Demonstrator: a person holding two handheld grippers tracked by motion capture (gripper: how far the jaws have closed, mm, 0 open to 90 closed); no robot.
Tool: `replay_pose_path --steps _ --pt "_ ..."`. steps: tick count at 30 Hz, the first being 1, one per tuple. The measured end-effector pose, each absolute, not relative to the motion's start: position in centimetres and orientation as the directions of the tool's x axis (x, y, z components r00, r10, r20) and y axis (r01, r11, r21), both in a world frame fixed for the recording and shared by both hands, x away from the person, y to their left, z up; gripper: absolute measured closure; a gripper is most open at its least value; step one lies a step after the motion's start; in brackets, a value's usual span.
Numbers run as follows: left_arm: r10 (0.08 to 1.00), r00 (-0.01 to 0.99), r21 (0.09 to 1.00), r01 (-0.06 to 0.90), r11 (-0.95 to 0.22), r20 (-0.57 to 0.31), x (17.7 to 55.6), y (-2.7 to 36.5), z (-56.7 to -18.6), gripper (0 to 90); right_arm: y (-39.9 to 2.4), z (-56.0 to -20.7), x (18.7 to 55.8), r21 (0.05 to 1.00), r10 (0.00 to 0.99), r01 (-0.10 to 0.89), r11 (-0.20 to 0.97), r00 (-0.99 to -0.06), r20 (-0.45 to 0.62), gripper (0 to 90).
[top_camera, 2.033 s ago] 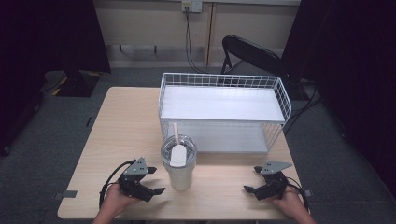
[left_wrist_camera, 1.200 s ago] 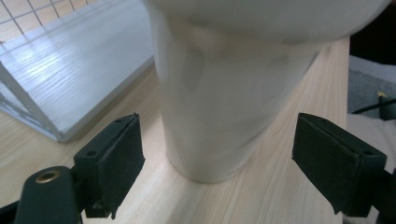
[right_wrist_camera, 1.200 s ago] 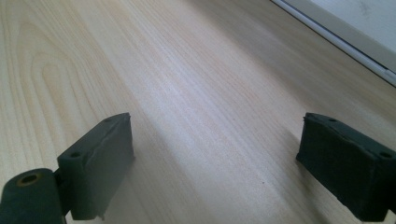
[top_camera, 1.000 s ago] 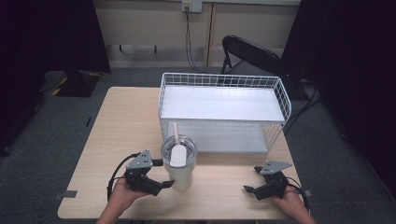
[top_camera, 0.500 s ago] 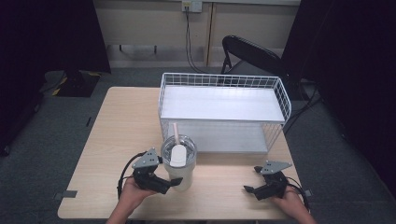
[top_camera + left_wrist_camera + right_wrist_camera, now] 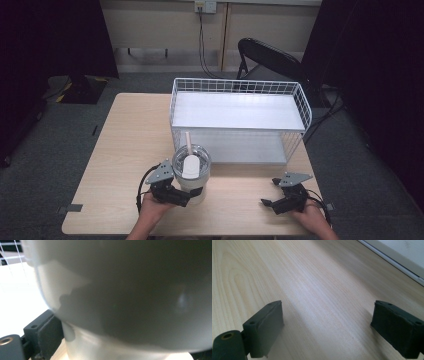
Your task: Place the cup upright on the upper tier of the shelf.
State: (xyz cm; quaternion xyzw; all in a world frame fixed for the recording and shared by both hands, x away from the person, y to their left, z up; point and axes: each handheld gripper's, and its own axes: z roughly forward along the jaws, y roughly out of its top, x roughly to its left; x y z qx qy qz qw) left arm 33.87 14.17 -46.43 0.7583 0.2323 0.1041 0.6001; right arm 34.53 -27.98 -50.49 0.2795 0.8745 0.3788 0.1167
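two grippers: your left gripper (image 6: pixel 192 194) is straddling the smooth, top-heavy cup (image 6: pixel 191 172), grip unclear; you're wanting its lower body. your right gripper (image 6: pixel 268 203) is sitting spread, empty.

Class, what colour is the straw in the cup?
Pale cream straw; clearest in the high view.

Table (image 6: pixel 125 145) with tumbler (image 6: pixel 191 172), wire basket (image 6: pixel 240 120)
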Motion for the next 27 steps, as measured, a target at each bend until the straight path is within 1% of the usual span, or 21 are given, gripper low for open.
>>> replay_pose_path --steps 4,5,9,11,14,17,19,20,25,27 --pt "0.482 0.869 0.978 0.183 -0.105 -0.111 33.9 13.8 -47.3 5.1 -28.0 -50.5 34.5 0.727 0.577 0.400 0.557 -0.817 0.007 9.6" --pt "0.476 0.872 0.983 0.170 -0.071 -0.116 33.9 13.7 -47.6 5.5 -28.0 -50.5 34.5 0.727 0.577 0.400 0.557 -0.817 0.007 9.6" --pt "0.489 0.869 0.992 0.113 -0.056 -0.071 33.6 13.6 -47.9 7.6 -28.0 -50.5 34.5 0.728 0.577 0.400 0.557 -0.817 0.007 9.6" --pt "0.501 0.863 0.993 0.107 -0.054 -0.066 33.4 13.5 -47.9 8.3 -28.0 -50.5 34.5 0.728 0.577 0.400 0.557 -0.817 0.008 9.6" --pt "0.513 0.856 0.992 0.115 -0.052 -0.072 33.4 13.5 -47.9 8.5 -28.0 -50.5 34.5 0.727 0.577 0.400 0.558 -0.817 0.007 9.6" --pt "0.506 0.859 0.991 0.122 -0.056 -0.077 33.5 13.5 -47.7 8.6 -28.0 -50.5 34.5 0.727 0.577 0.401 0.557 -0.817 0.008 9.6" --pt "0.508 0.857 0.988 0.139 -0.062 -0.089 33.6 13.4 -47.3 8.7 -28.0 -50.5 34.5 0.728 0.577 0.400 0.557 -0.817 0.008 9.6" --pt "0.505 0.859 0.988 0.138 -0.072 -0.083 33.6 13.4 -47.0 8.7 -28.0 -50.5 34.5 0.728 0.577 0.400 0.557 -0.817 0.008 9.6" --pt "0.500 0.858 0.985 0.164 -0.055 -0.115 34.0 13.4 -45.7 8.7 -28.0 -50.5 34.5 0.727 0.577 0.400 0.557 -0.817 0.008 9.6" --pt "0.508 0.855 0.984 0.163 -0.076 -0.103 34.2 13.5 -44.9 8.7 -28.0 -50.5 34.5 0.728 0.577 0.400 0.557 -0.817 0.008 9.6"
